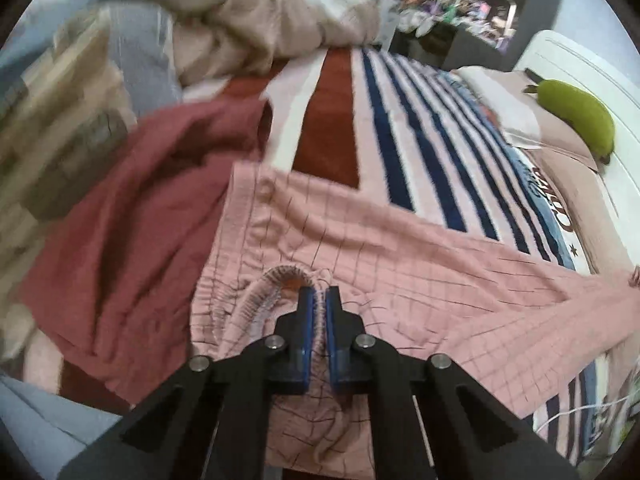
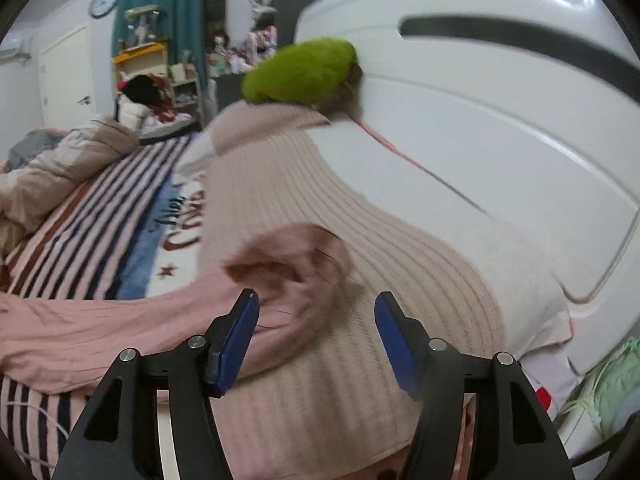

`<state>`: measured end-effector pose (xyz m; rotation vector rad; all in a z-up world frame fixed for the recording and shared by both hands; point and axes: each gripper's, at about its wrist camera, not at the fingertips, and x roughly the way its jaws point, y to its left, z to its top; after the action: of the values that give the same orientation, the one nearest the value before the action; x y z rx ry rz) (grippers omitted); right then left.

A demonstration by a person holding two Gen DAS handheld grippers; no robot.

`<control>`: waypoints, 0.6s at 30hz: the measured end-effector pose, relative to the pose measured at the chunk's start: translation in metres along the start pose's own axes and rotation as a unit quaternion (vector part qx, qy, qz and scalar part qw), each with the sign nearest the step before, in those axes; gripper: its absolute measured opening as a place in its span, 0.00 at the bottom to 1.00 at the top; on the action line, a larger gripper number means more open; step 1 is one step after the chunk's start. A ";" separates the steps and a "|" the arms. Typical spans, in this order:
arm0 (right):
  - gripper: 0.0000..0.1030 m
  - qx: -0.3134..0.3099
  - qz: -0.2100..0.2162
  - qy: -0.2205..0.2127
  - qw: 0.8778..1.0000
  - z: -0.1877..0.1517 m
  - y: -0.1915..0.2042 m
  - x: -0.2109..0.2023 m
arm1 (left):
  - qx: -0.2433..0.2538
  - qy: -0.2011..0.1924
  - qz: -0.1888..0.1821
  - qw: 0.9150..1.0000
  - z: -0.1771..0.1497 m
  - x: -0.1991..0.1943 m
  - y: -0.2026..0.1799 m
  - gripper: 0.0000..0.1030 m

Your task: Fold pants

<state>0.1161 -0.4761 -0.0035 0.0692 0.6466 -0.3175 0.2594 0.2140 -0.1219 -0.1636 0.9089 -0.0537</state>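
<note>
Left gripper (image 1: 319, 294) pinches waistband of pink checked pants (image 1: 360, 248); right gripper (image 2: 316, 300) spread wide, nothing held.
Pants lie across the striped blanket (image 1: 408, 128) on the bed, beside a maroon garment (image 1: 140, 184). Leg end (image 2: 296, 264) is blurred, resting on the ribbed pillow (image 2: 304, 184) between the right jaws, untouched. Green plush (image 2: 300, 70) at the white headboard (image 2: 480, 128).

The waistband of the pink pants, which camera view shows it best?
The left wrist view. There the gathered waistband of the pink checked pants lies close to the lens, pinched in the shut left gripper. The right wrist view shows only a blurred leg end of the pants, ahead of the open right gripper; no waistband.
</note>
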 end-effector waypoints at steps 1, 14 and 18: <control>0.59 -0.011 0.010 -0.008 1.000 0.002 0.009 -0.005 | 0.008 -0.016 -0.001 1.000 0.000 -0.009 -0.004 0.03; 0.58 -0.198 0.215 0.110 0.950 0.012 0.166 0.087 | 0.019 -0.142 0.024 0.989 0.005 -0.076 -0.005 0.03; 0.57 -0.268 0.231 0.142 0.924 -0.008 0.204 0.121 | 0.014 -0.135 0.049 0.990 -0.008 -0.072 0.005 0.03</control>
<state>0.2663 -0.3136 -0.0901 -0.2607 0.9611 0.3402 0.2090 0.2267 -0.0715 -0.0967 0.6444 0.0460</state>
